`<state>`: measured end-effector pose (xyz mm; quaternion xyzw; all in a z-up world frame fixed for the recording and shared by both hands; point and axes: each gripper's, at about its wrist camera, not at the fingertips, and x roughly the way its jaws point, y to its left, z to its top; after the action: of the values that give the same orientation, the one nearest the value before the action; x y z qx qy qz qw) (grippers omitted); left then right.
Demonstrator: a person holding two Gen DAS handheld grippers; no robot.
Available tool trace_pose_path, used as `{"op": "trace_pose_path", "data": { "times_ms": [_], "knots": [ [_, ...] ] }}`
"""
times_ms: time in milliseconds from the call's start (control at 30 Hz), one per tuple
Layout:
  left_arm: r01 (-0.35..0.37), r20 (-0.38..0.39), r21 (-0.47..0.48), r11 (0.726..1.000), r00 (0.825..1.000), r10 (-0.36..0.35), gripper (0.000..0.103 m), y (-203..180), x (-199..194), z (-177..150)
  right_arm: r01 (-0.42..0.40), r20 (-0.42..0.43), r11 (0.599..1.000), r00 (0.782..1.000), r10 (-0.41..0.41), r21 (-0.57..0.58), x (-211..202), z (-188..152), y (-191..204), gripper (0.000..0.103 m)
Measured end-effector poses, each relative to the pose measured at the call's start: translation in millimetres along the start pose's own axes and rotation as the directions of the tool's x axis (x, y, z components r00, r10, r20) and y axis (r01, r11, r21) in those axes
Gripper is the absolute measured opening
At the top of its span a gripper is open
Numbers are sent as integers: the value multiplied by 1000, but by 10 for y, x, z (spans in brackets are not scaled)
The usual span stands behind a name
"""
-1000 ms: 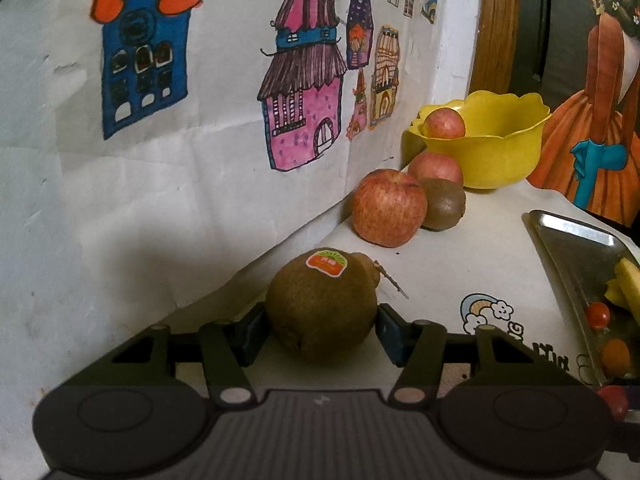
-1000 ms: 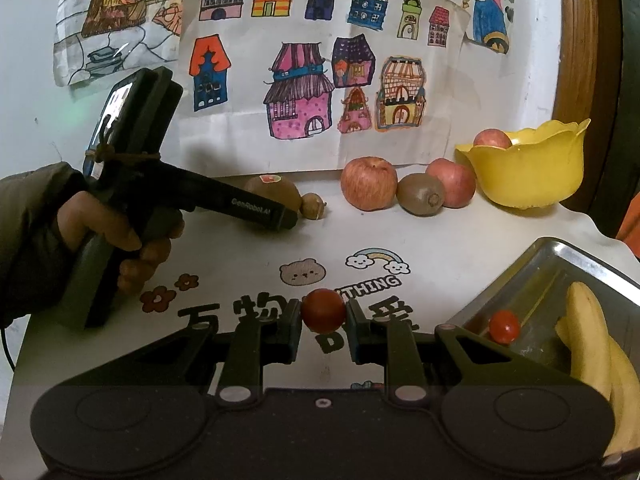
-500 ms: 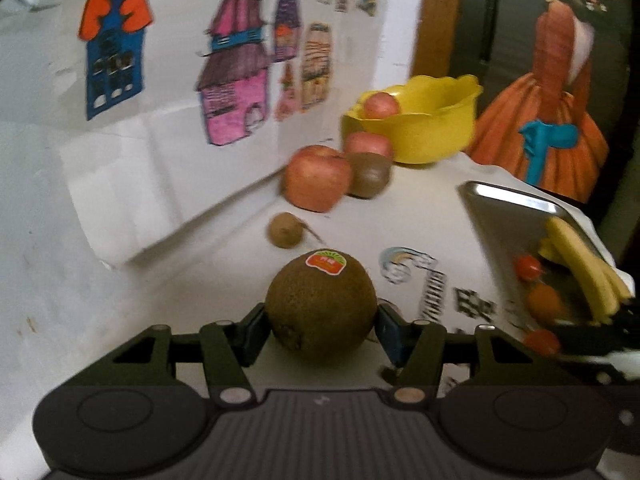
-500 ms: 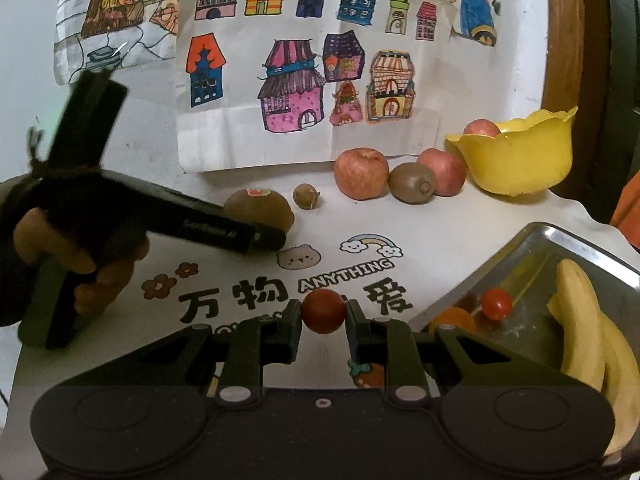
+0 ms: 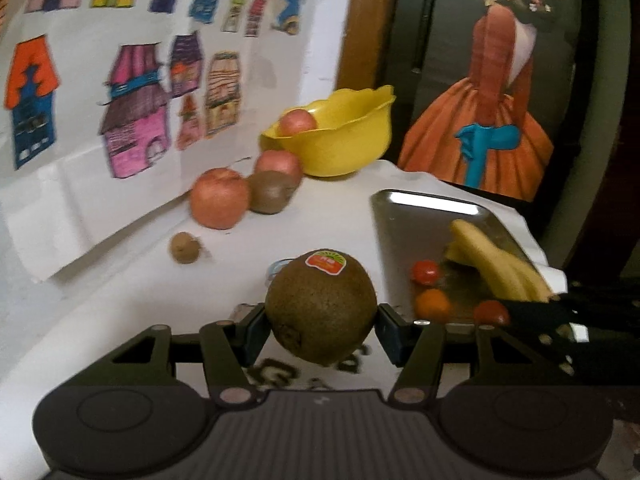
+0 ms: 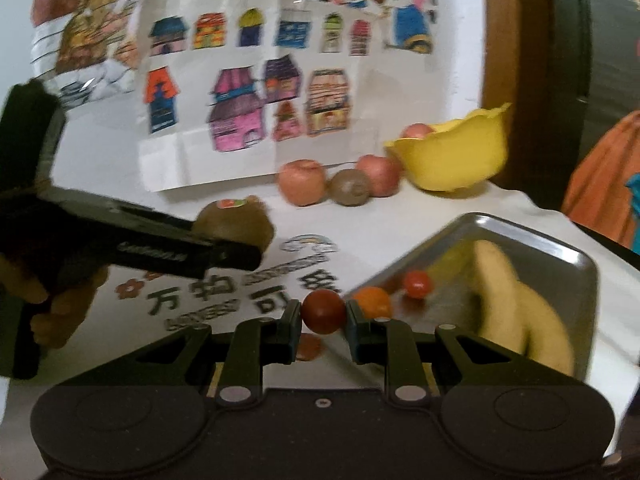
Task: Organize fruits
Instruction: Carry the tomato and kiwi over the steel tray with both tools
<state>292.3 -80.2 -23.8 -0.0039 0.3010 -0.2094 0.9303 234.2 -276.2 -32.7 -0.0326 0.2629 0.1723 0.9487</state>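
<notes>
A: Kiwi (image 5: 321, 312) sits clamped in the left hand-held gripper (image 5: 320, 330), clear of the counter (image 5: 120, 280); the right hand-held gripper (image 6: 323, 320) pinches a cherry tomato (image 6: 323, 311) at the steel tray (image 6: 520, 240) edge.

B: Advice?

A: Probably lower the tomato beside the two others and the bananas (image 6: 516, 300) before letting go; keep the kiwi level.

B: Changed?

A: A second ago the kiwi rested by the wall; the tomato was farther from the tray.
</notes>
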Motion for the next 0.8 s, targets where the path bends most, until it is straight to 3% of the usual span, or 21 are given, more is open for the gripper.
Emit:
{"op": "trace_pose_path", "data": {
  "times_ms": [333, 700, 800],
  "knots": [
    [56, -4, 0, 998, 998, -56, 62, -333, 126, -9, 90, -30, 995, 996, -89, 46, 295, -43, -422, 25],
    [68, -5, 12, 998, 998, -68, 62, -520, 198, 18, 72, -43, 996, 997, -70, 50, 352, -66, -512, 29],
    [74, -2, 16, 997, 997, -74, 62, -570, 190, 28, 80, -29, 995, 996, -79, 56, 253, -102, -528, 35]
  ]
}}
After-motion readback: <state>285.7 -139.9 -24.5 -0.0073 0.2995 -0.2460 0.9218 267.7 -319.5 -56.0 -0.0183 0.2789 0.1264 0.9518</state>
